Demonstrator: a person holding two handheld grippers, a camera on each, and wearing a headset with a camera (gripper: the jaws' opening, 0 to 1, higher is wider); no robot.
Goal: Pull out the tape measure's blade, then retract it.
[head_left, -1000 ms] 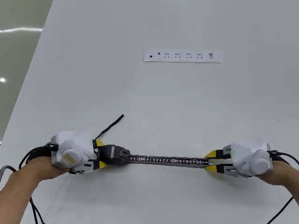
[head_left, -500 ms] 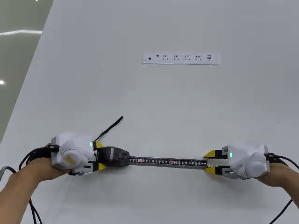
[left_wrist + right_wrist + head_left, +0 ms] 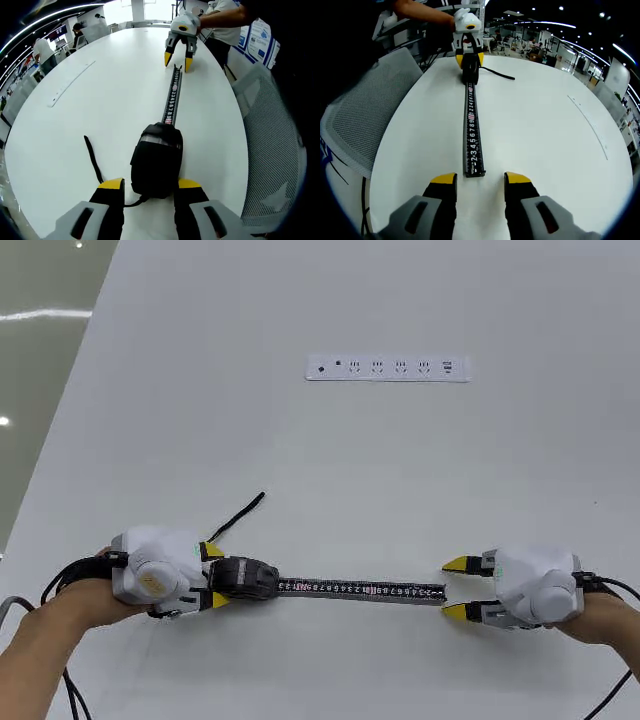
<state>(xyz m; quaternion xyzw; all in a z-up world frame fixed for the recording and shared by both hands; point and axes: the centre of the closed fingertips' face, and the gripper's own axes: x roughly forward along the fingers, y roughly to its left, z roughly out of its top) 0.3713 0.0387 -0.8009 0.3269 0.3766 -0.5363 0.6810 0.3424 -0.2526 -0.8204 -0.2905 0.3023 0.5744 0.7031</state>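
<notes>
Yellow jaw tips of the left gripper are being pressed onto both sides of the black case, so it's being gripped pretty firmly there, flat on the table at the near left. The right gripper is being held spread, nothing pinched. In the right gripper view the hooked end of the blade is lying right at the gap between its jaws, touching neither. The blade is being left stretched out on the white top, numbers up, running straight from the case to that gap. A black strap is lying off the case, angled toward the far side. Way further back, a white power strip is lying flat.
</notes>
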